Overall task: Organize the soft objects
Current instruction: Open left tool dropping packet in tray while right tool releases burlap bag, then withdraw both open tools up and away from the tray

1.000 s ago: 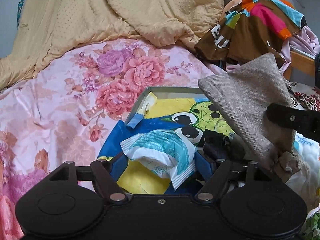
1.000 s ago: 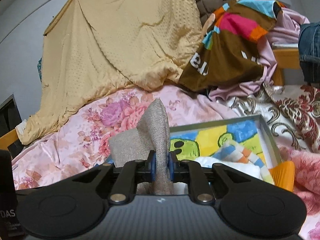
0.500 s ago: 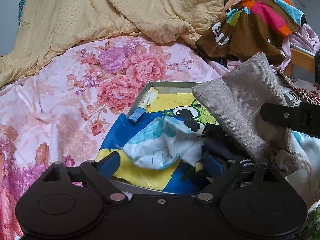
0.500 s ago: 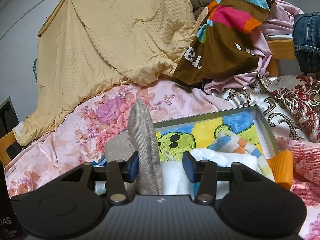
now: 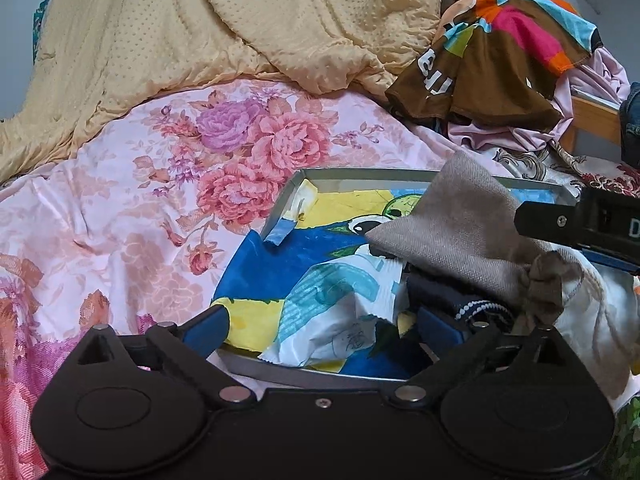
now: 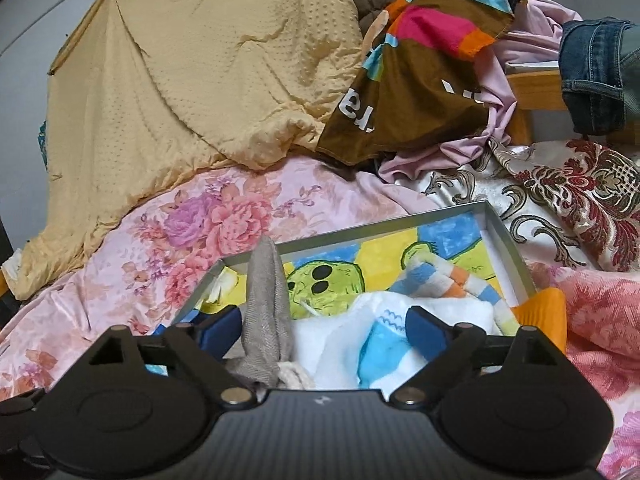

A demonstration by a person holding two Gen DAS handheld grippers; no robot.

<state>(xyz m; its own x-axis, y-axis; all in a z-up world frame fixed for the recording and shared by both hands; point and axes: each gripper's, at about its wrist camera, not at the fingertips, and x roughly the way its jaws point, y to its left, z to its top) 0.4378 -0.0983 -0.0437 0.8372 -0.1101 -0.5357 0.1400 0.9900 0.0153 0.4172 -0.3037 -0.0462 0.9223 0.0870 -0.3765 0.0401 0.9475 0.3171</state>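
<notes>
1. The left gripper (image 5: 320, 328) points down at the near edge of a shallow grey tray (image 5: 360, 176) that lies on a pink floral bedspread (image 5: 160, 184). Its jaws are opening and stand wide apart; the blue pads (image 5: 208, 330) press on nothing.
2. A crumpled white and teal packet (image 5: 332, 312) lies in the tray between the left gripper's fingers, touched by neither pad.
3. The tray floor carries a blue, yellow and green cartoon print (image 6: 328, 280).
4. The right gripper (image 6: 320, 330) points over the near side of the same tray. Its jaws are opening and are spread wide.
5. A beige-grey woven cloth (image 6: 266, 304) stands upright between the right gripper's fingers, close to the left-hand pad (image 6: 218, 330); whether it touches that pad cannot be told. The other pad is well clear of it.
6. In the left wrist view the same cloth (image 5: 460, 232) rises as a folded peak at the right side of the tray, with the right gripper's black finger across it.
7. White cloth with light blue patches (image 6: 384, 344) lies in the tray under the right gripper, beside a striped blue, orange and white sock (image 6: 460, 280).
8. An orange item (image 6: 544, 316) sits at the tray's right-hand near corner; it cannot be identified.
9. A tan quilt (image 5: 240, 20) covers the far part of the bed. A brown multicoloured garment (image 6: 412, 72) lies to its right, over lilac fabric (image 6: 500, 120).
</notes>
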